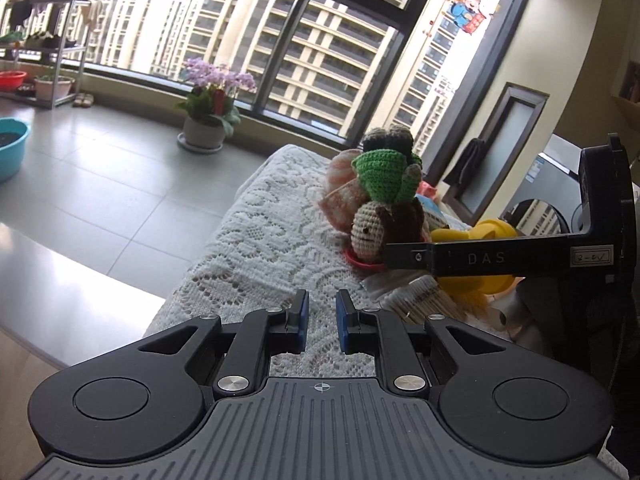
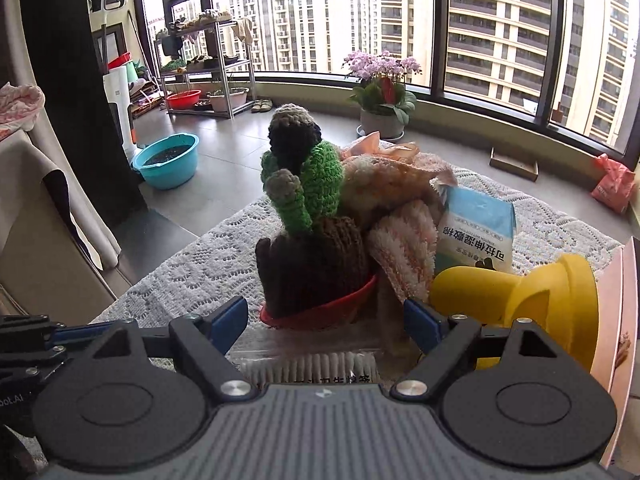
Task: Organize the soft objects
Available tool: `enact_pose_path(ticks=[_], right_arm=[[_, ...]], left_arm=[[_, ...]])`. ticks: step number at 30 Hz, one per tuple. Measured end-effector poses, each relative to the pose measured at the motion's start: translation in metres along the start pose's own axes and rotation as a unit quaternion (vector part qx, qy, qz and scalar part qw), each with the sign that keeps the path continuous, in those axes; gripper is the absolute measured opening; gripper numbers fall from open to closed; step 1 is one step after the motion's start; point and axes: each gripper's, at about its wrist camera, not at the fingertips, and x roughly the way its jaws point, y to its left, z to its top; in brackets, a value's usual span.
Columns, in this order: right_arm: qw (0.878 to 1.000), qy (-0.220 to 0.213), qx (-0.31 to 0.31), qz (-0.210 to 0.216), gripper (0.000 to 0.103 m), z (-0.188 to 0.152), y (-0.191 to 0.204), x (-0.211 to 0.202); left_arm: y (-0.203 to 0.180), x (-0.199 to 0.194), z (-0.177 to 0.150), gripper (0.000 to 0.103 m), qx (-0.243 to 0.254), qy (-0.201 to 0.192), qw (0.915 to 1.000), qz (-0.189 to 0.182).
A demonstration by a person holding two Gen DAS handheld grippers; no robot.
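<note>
- the left gripper [image 1: 321, 320] hovers over the white lace cloth [image 1: 264, 240] with its blue pads [image 1: 301, 322] a narrow gap apart; nothing sits between them, only cloth shows through the gap.
- the right gripper [image 2: 326, 320] has its jaws spread wide, the blue pads [image 2: 226, 318] standing on either side of the red base [image 2: 320, 312] of a crochet doll; whether they touch it i cannot tell, and the jaws grip nothing.
- the crochet doll [image 2: 308, 216] stands upright in the middle of the cloth-covered surface, brown body below, green knitted piece and a dark head above.
- from the left wrist view the same crochet doll [image 1: 380, 216] shows a beige face, and one finger of the right gripper [image 1: 472, 260] crosses in front of the pile.
- a pink-and-white fluffy towel [image 2: 404, 252] leans against the doll's right side, touching it.
- a blue-and-white packet [image 2: 476, 236] with printed characters stands behind the towel.
- a yellow plastic object [image 2: 520, 296] lies to the right, near the right pad.
- a clear bag of cotton swabs [image 2: 308, 364] lies flat just under the right gripper.
- a potted pink orchid [image 2: 382, 92] stands on the floor by the window, and a blue basin [image 2: 168, 160] sits well apart to the left.
</note>
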Motion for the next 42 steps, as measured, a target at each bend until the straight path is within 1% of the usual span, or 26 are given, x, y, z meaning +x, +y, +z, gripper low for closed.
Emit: enact_pose_path(ticks=[1,3,4,5,6,8,11,13,16,18,20,21,23,24,25,27,28,29,30,33,35,37,39,41,42], right_arm=[[1.000,-0.001,-0.005,0.000,0.085,0.002,0.002,0.004],[1.000,0.002,-0.006,-0.003,0.081,0.005,0.004,0.009],[1.000,0.010,-0.004,-0.003,0.065,0.008,0.005,0.012],[1.000,0.014,-0.004,-0.008,0.059,0.009,0.006,0.012],[1.000,0.014,-0.005,-0.007,0.058,0.011,0.007,0.009],[1.000,0.002,0.010,0.010,0.057,0.012,0.004,-0.007],[0.999,-0.015,0.028,0.026,0.056,0.009,-0.001,-0.047],[0.999,-0.020,0.032,0.021,0.056,0.000,-0.005,-0.074],[0.999,-0.023,0.043,0.020,0.056,-0.031,-0.019,-0.121],[0.998,-0.012,0.059,0.024,0.056,-0.054,-0.030,-0.141],[0.995,0.012,0.091,0.030,0.056,-0.083,-0.044,-0.156],[0.993,0.025,0.111,0.034,0.056,-0.098,-0.050,-0.160],[0.989,0.037,0.139,0.031,0.056,-0.121,-0.061,-0.166],[0.988,0.034,0.149,0.027,0.057,-0.132,-0.065,-0.170],[0.987,0.023,0.158,0.028,0.057,-0.139,-0.069,-0.174],[0.986,-0.007,0.167,0.014,0.061,-0.152,-0.073,-0.185],[0.986,-0.023,0.165,0.002,0.070,-0.156,-0.073,-0.190],[0.986,-0.040,0.161,-0.011,0.078,-0.160,-0.073,-0.195],[0.986,-0.059,0.156,-0.024,0.080,-0.165,-0.072,-0.199],[0.984,-0.076,0.154,-0.038,0.081,-0.178,-0.075,-0.202],[0.983,-0.076,0.161,-0.046,0.081,-0.185,-0.079,-0.199],[0.981,-0.077,0.168,-0.057,0.081,-0.192,-0.086,-0.194],[0.979,-0.076,0.178,-0.066,0.081,-0.201,-0.091,-0.189],[0.976,-0.067,0.199,-0.060,0.081,-0.205,-0.098,-0.187],[0.975,-0.074,0.202,-0.057,0.081,-0.205,-0.099,-0.189]], left_arm=[[0.001,0.000,0.000,0.016,0.000,-0.001,1.0000,0.000],[0.003,-0.001,0.001,0.016,0.000,-0.004,1.0000,0.000],[0.003,-0.001,0.001,0.016,-0.001,-0.004,1.0000,0.001],[0.004,-0.001,0.002,0.016,-0.002,-0.004,1.0000,0.002],[0.004,0.000,0.002,0.016,-0.003,-0.003,1.0000,0.003],[0.003,0.000,0.002,0.016,-0.002,-0.001,1.0000,0.004],[-0.001,-0.004,0.001,0.016,0.007,0.004,1.0000,0.001],[-0.005,-0.004,0.000,0.016,0.012,0.007,0.9999,0.000],[-0.011,-0.003,0.000,0.016,0.013,0.012,0.9998,-0.003],[-0.019,-0.002,-0.002,0.016,0.018,0.017,0.9997,-0.006],[-0.028,-0.001,-0.003,0.016,0.026,0.024,0.9993,-0.011],[-0.034,0.000,-0.004,0.016,0.031,0.027,0.9990,-0.015],[-0.046,0.002,-0.007,0.016,0.045,0.035,0.9981,-0.021],[-0.054,0.005,-0.008,0.016,0.055,0.039,0.9974,-0.025],[-0.063,0.008,-0.009,0.016,0.065,0.043,0.9965,-0.030],[-0.081,0.013,-0.011,0.016,0.087,0.045,0.9944,-0.038],[-0.089,0.015,-0.012,0.016,0.099,0.045,0.9932,-0.041],[-0.100,0.018,-0.012,0.016,0.117,0.043,0.9913,-0.043],[-0.110,0.022,-0.013,0.016,0.136,0.038,0.9892,-0.040],[-0.137,0.032,-0.014,0.016,0.186,0.021,0.9823,-0.010],[-0.149,0.043,-0.014,0.016,0.205,0.019,0.9786,-0.014],[-0.160,0.056,-0.017,0.017,0.229,0.021,0.9731,-0.012],[-0.173,0.069,-0.024,0.020,0.276,0.017,0.9609,0.001],[-0.183,0.081,-0.031,0.020,0.323,0.021,0.9459,0.024],[-0.185,0.085,-0.034,0.021,0.340,0.025,0.9395,0.034]])
